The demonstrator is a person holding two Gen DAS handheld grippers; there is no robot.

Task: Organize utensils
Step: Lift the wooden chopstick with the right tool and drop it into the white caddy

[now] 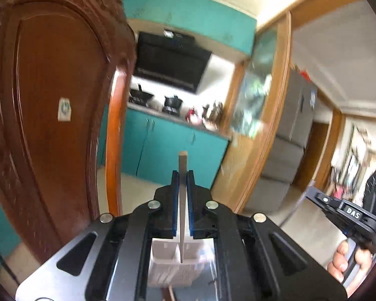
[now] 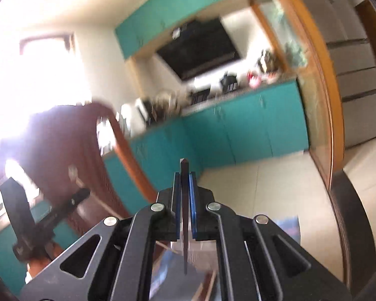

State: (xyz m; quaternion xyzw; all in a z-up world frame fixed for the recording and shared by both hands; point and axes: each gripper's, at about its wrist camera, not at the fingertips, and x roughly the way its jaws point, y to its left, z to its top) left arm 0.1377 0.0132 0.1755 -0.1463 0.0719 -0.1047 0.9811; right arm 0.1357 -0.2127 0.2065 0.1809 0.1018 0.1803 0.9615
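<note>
Your left tool [image 1: 183,175] clamps a pale chopstick [image 1: 182,160]; your right tool [image 2: 185,178] clamps a dark chopstick [image 2: 184,168], both raised.

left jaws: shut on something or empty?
Shut on a pale chopstick: the left gripper clamps it, tip sticking out beyond the jaws.

My left tongs [image 1: 183,175] have blue pads and hold a pale beige stick [image 1: 182,160]; my right tongs [image 2: 185,178] hold a dark one [image 2: 184,168]. The cabinets [image 1: 163,145] are teal, the chair [image 1: 52,95] red-brown.

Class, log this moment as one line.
left claw: shut on pale chopstick | right claw: shut on dark chopstick | white holder below
</note>
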